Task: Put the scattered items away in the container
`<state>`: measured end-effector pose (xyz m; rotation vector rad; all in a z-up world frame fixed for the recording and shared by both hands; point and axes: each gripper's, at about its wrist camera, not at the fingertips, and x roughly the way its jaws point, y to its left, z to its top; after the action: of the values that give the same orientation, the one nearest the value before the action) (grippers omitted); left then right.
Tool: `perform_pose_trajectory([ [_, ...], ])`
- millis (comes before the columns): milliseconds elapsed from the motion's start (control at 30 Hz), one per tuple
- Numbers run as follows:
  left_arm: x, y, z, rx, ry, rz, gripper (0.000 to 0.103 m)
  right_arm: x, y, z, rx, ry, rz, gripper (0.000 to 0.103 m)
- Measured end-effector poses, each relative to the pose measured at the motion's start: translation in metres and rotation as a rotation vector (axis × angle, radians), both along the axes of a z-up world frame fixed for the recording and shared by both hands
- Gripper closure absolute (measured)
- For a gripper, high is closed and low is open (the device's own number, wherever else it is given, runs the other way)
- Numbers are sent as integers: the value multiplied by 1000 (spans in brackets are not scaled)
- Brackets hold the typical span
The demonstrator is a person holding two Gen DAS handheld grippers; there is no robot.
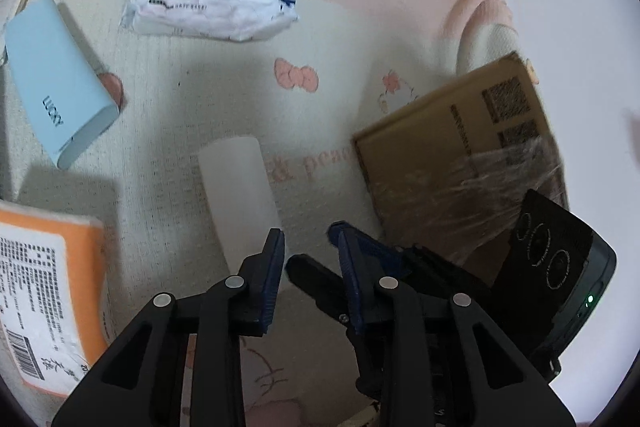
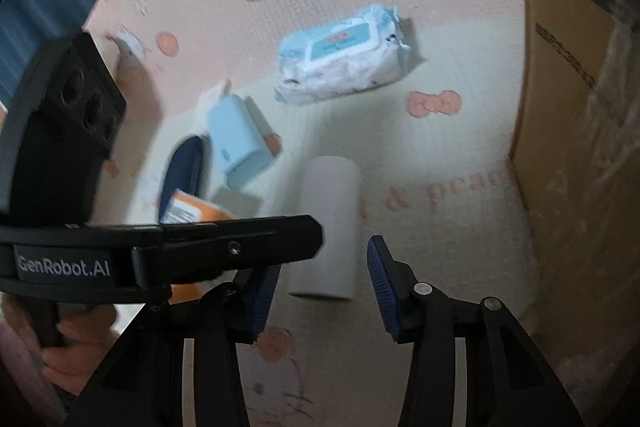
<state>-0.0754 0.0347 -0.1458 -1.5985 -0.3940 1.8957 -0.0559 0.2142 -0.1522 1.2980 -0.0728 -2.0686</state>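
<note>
Both grippers hang over a cartoon-printed play mat (image 1: 248, 95); the left gripper (image 1: 308, 247) keeps its fingers narrowly parted around nothing, the right gripper (image 2: 324, 279) a little wider, also empty; a white cylinder (image 2: 330, 227) lies just ahead of both, near the cardboard box (image 1: 452, 155); baby wipes (image 1: 212, 3), a pale blue case (image 1: 56, 75) and an orange packet (image 1: 48, 279) lie scattered.

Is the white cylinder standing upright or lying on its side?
Lying on its side: the white cylinder rests lengthwise on the mat, one round end facing the right gripper.
</note>
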Motion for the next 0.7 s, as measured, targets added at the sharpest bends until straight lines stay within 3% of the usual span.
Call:
perform_pose_trajectory([
  [133,-1,3,2,-70,56,-15,72,2,3,-3,33,-22,-47,60],
  [233,-5,1,8,-81,88,-40,72,2,11,-6,37,-40,-97,60],
  [400,-24,-8,17,-129,144,-31,72,7,7,-10,159,-24,-104,60],
  [600,-57,-16,12,-117,126,-5,72,19,5,-14,208,-23,-124,60],
  [667,-65,-14,7,-131,113,-8,73,23,3,-17,200,-30,-103,73],
  [700,-71,-13,3,-120,100,-10,75,24,1,-20,206,-38,-88,84],
])
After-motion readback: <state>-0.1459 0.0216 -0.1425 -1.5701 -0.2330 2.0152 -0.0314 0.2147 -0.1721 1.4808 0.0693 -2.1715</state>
